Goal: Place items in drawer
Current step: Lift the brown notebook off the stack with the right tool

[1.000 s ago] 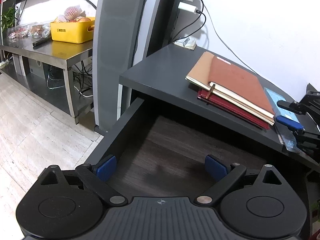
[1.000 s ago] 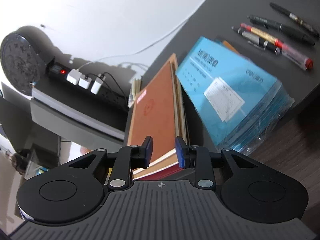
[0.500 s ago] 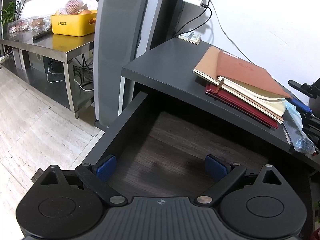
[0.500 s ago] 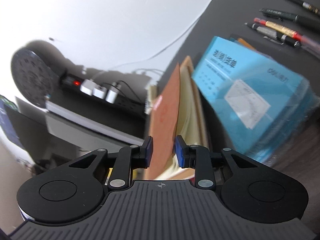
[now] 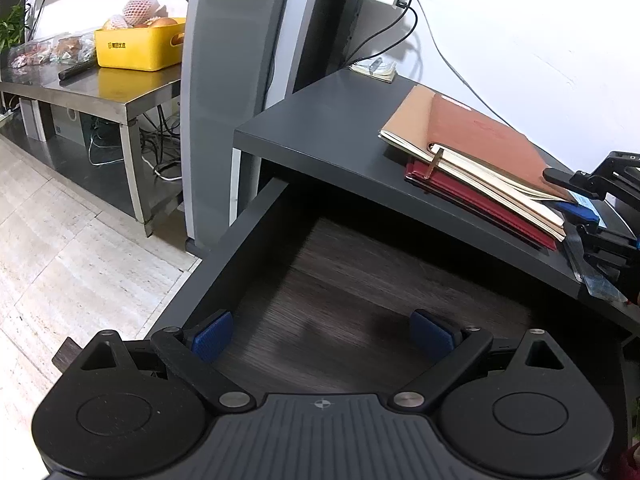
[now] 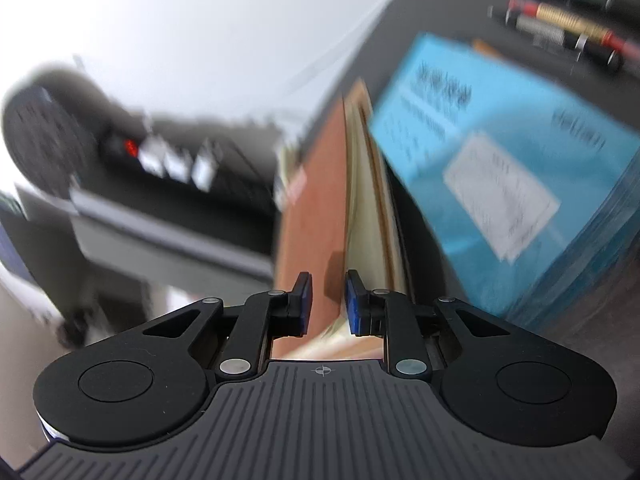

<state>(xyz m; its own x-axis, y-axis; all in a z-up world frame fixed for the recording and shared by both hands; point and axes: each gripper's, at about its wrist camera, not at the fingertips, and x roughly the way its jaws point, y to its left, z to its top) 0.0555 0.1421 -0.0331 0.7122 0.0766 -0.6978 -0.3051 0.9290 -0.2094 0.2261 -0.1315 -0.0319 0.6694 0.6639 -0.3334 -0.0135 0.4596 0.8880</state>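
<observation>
My left gripper [image 5: 320,334] hangs over the open drawer [image 5: 360,312], its blue pads [image 5: 212,336] spread wide with nothing between them; only the drawer's dark wood-grain floor shows in the gap. The drawer stands pulled out from under the dark surface [image 5: 320,136], which fills the view from 12 to 2 o'clock.

On that surface, at 2 o'clock in the left wrist view, lies a stack: a brown notebook [image 5: 484,136] on top, a dark red notebook [image 5: 480,200] beneath it. My right gripper [image 5: 588,200] enters at 3 o'clock and meets the near corner of the brown notebook, whose cover there is raised off the cream pages.

In the right wrist view, which is blurred, my right gripper [image 6: 327,304] is closed to a narrow gap around the brown notebook's cover [image 6: 316,216], one blue pad on each side; the cover stands edge-on between them, with the pages fanning away at 1 o'clock. A blue plastic folder [image 6: 500,168] lies just beside the notebook at 2 o'clock, and several pens [image 6: 560,24] lie on the surface at 1 o'clock, beyond it.

A yellow bin [image 5: 140,48] of fruit sits on a steel table [image 5: 100,92] at 10 o'clock in the left wrist view.
</observation>
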